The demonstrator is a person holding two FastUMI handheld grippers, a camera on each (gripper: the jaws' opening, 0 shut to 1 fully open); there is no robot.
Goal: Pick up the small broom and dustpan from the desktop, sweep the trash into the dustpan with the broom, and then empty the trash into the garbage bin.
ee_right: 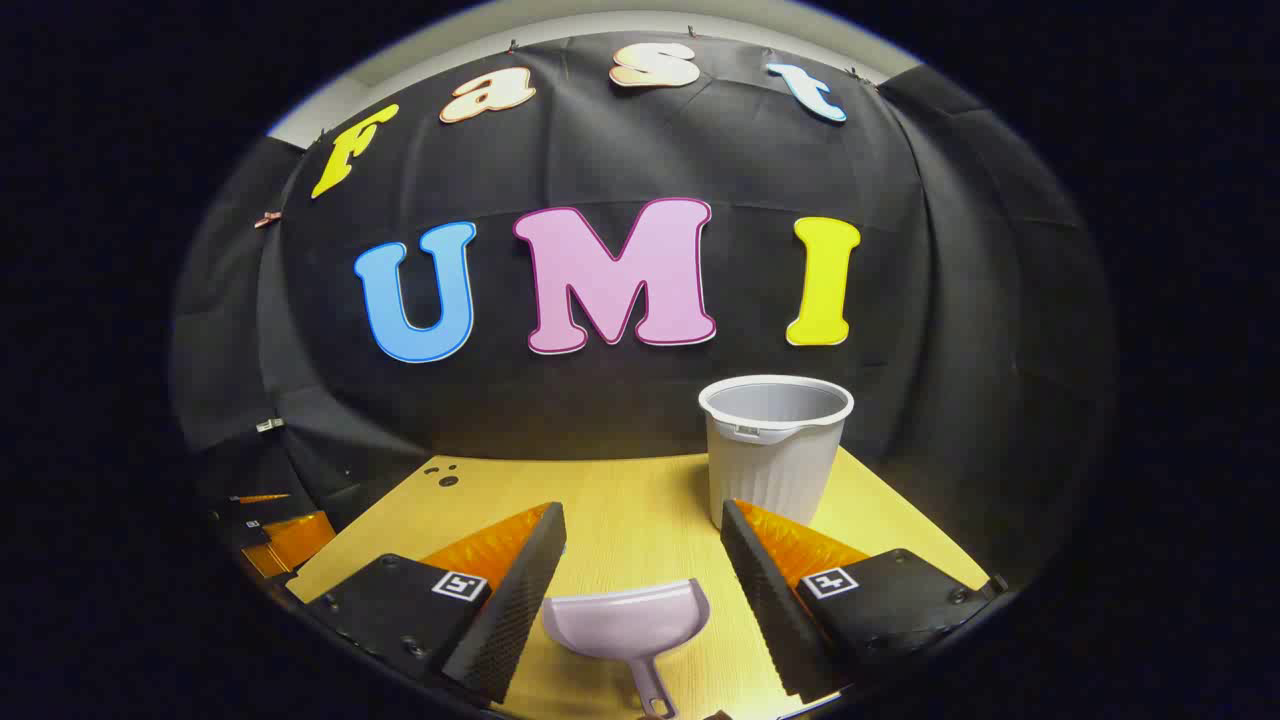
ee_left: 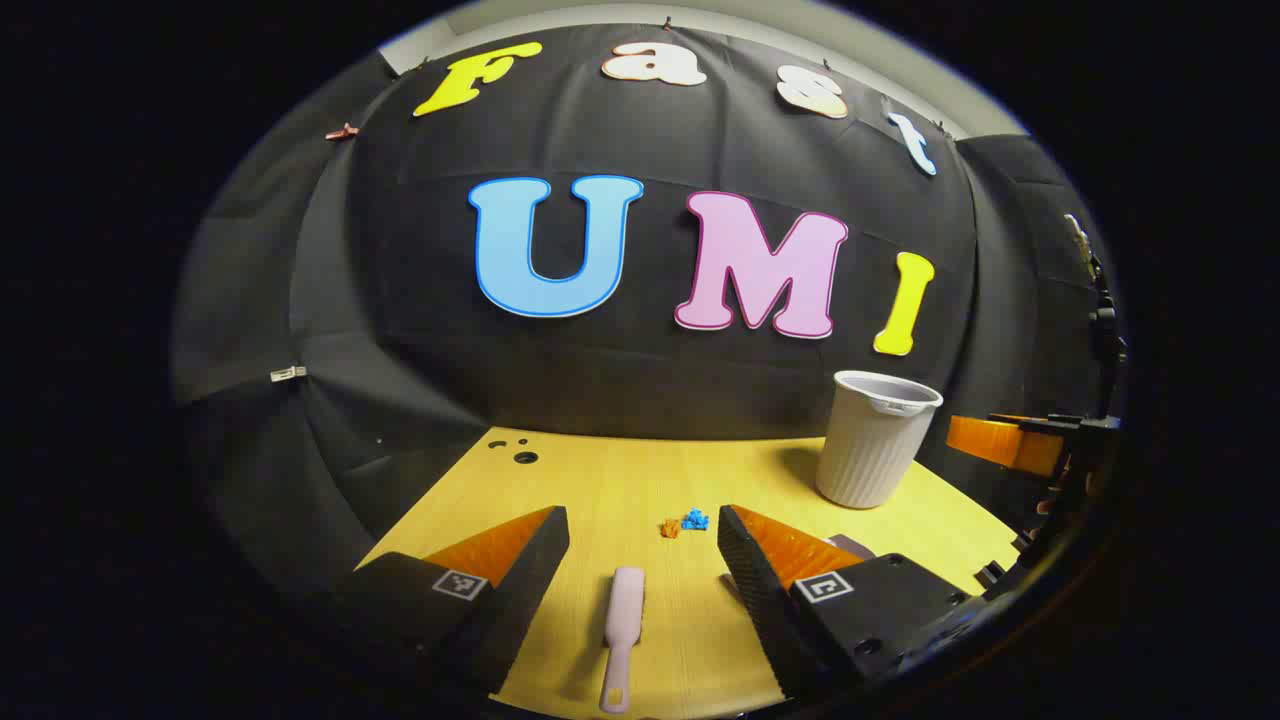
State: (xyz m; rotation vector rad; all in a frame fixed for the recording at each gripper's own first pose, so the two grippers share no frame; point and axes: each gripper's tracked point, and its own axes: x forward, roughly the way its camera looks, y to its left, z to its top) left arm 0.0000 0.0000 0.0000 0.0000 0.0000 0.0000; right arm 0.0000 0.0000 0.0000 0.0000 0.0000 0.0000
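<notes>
Pink broom and dustpan lie between each open hand-held gripper's fingers.

The worktop looks like pale, fine-grained wood with a smooth matt finish. The broom and dustpan look like smooth plastic, the dustpan faintly glossy. The garbage bin looks like matt plastic with ribbed walls.

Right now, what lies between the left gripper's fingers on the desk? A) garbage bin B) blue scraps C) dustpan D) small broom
D: in the left gripper view the small broom lies flat on the desktop between the open fingers of the left gripper, untouched; the dustpan sits before the right gripper.
</notes>
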